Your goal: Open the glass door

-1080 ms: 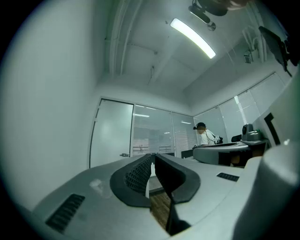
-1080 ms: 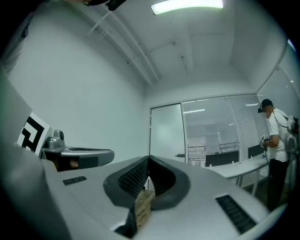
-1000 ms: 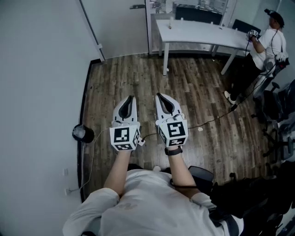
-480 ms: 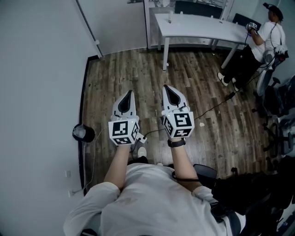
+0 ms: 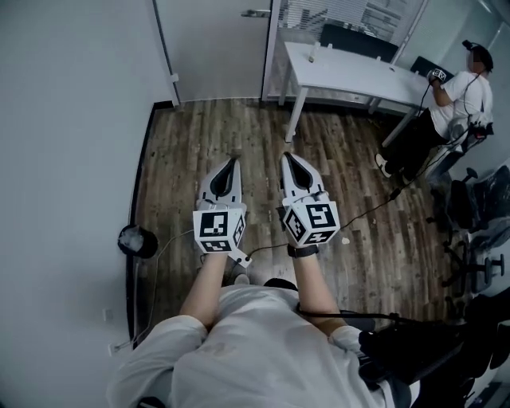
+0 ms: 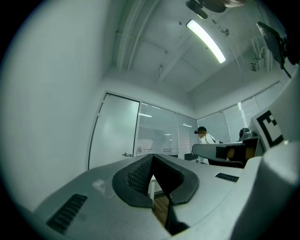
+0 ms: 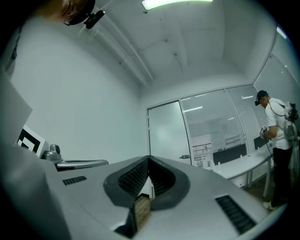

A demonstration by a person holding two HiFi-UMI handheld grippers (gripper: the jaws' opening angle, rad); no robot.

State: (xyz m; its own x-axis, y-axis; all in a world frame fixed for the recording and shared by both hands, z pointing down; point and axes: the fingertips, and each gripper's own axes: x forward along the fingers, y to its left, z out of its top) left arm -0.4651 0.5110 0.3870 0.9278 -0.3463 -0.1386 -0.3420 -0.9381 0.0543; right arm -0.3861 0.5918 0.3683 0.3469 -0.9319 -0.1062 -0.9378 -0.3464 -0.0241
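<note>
Both grippers had advanced across the wood floor since a second before. The glass door had come to fill more of the head view's top edge, and its handle had shifted a little to the right.

That door, a frosted panel in a slim frame, appeared shut at the floor's far edge. It stood between the plain white wall on the left and a glazed partition with blinds on the right. The handle sat on the panel's right side, next to the partition.

The left gripper and the right gripper pointed towards the door side by side, near each other but apart, and well short of it. Each gripper's own view showed its jaws pressed together at the tips with nothing held between them. Only a sliver of floor showed through the gap lower down.

A white table stood near the floor's far right corner, in front of the partition. A second person in a white shirt and dark cap stood at its right end. Dark chairs crowded the floor's right edge. A round dark object lay at the floor's left edge, against the wall. A thin cable ran across the boards from the right side towards the grippers.
</note>
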